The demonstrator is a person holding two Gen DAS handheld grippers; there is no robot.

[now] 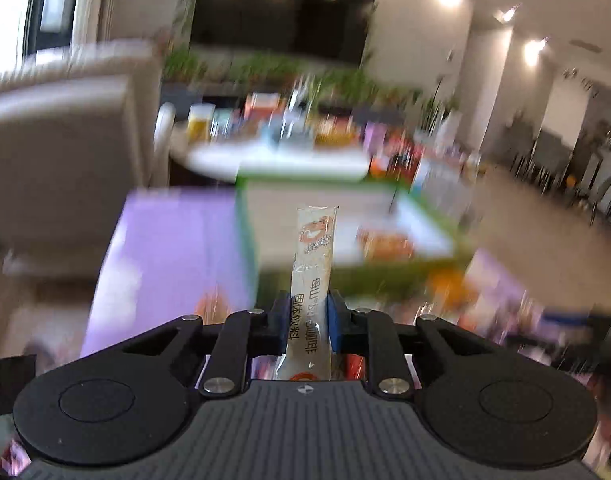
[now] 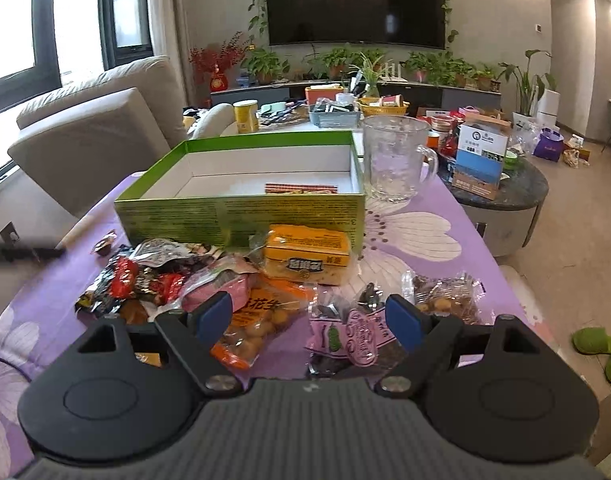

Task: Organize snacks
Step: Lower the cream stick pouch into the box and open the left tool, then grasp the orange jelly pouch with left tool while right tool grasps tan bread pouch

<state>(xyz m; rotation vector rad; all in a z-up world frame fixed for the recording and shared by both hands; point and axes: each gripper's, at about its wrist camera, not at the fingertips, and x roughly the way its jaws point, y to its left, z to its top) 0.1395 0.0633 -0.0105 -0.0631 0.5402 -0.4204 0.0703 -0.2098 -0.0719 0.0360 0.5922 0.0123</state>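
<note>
Left tool [image 1: 308, 322] pinches pale sachet [image 1: 312, 276] — slim, upright, Chinese print.

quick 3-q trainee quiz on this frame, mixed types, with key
1. True or false: the left tool is shut on a tall drink sachet.
2. What stands right beside the green box, at its far right corner? A) glass mug B) kettle C) bowl
3. Fill in: the right tool is ____ and hovers over the loose snacks, between the peanut bag and the pink packet.

Key
1. True: the sachet is pinched between the blue pads.
2. A: the glass mug.
3. open: it holds nothing.
</note>
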